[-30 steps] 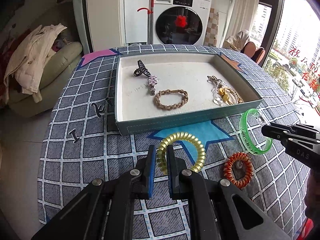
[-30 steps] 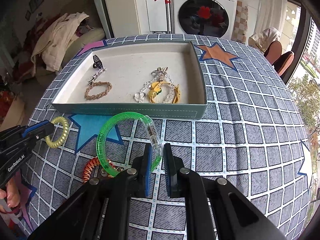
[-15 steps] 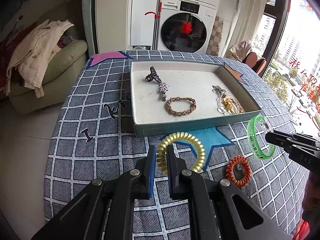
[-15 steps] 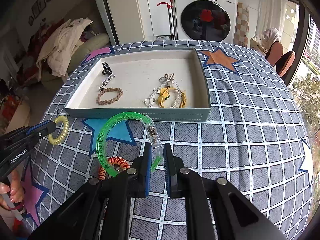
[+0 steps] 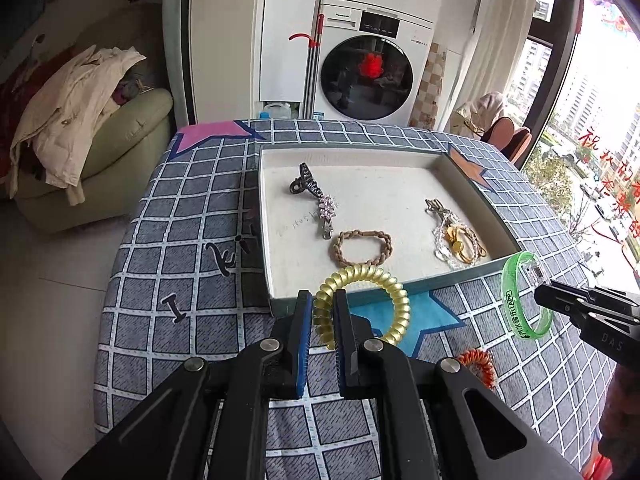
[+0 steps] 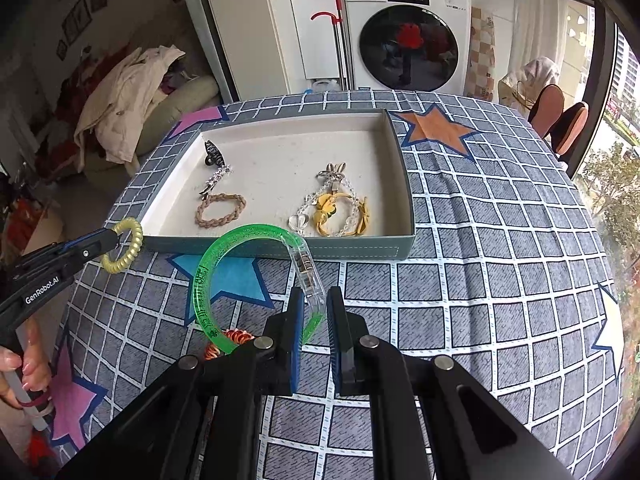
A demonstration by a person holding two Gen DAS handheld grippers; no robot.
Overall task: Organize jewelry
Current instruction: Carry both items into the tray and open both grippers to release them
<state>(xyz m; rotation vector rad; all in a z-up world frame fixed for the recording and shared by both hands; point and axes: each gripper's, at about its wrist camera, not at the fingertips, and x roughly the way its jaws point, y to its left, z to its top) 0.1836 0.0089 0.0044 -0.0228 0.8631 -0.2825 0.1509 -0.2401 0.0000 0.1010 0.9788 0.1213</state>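
My left gripper (image 5: 321, 300) is shut on a yellow spiral hair tie (image 5: 384, 288), held in the air just before the near wall of the grey jewelry tray (image 5: 264, 220). My right gripper (image 6: 311, 298) is shut on a green translucent bracelet (image 6: 204, 280) by its clear clasp, also lifted above the cloth. In the tray (image 6: 404, 184) lie a black hair claw (image 5: 301, 182), a crystal clip (image 5: 326, 212), a braided brown band (image 5: 362, 246) and a tangle of yellow and clear pieces (image 5: 456, 236). An orange spiral hair tie (image 5: 478, 364) rests on the cloth below the bracelet.
A checked grey tablecloth (image 6: 500, 240) with coloured stars covers the round table. A hand (image 6: 24, 364) holds the left gripper's handle at the left edge. Beyond the table stand a washing machine (image 5: 368, 68), a sofa with clothes (image 5: 80, 120) and chairs (image 6: 556, 116).
The left gripper has risen and moved forward with the yellow hair tie, nearer the tray's front wall. The right gripper keeps the green bracelet almost still.
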